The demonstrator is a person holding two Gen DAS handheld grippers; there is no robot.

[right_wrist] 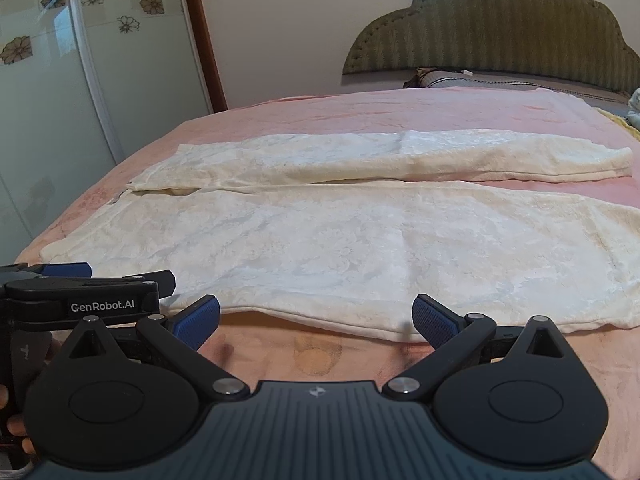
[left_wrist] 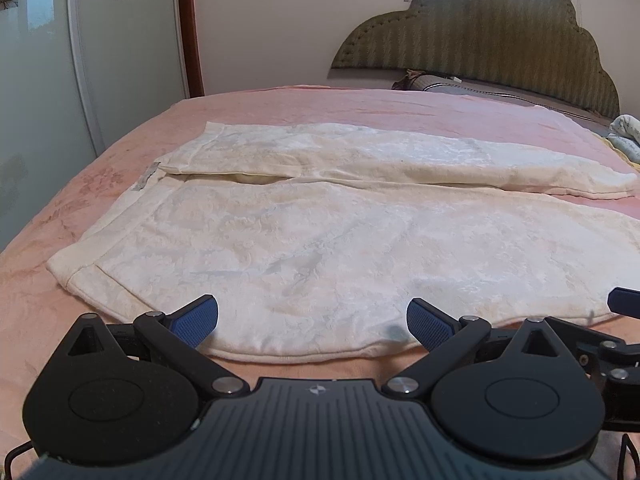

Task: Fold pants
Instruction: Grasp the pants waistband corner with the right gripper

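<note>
The cream pants (left_wrist: 320,232) lie flat on the pink blanket (left_wrist: 280,104) on the bed. The waist is on the left and the 2 legs run to the right, side by side with a thin gap between them.

The left gripper (left_wrist: 312,322) is wide open and holds nothing. It sits low at the near edge of the pants, by the waist end. The right gripper (right_wrist: 316,320) is wide open too, and empty, at the near edge further along the leg.

The fold is not started yet, I think. To do it well, each claw should slide 1 finger under the near edge, pinch only that leg, lift together, and lay it neatly on the far leg.
</note>
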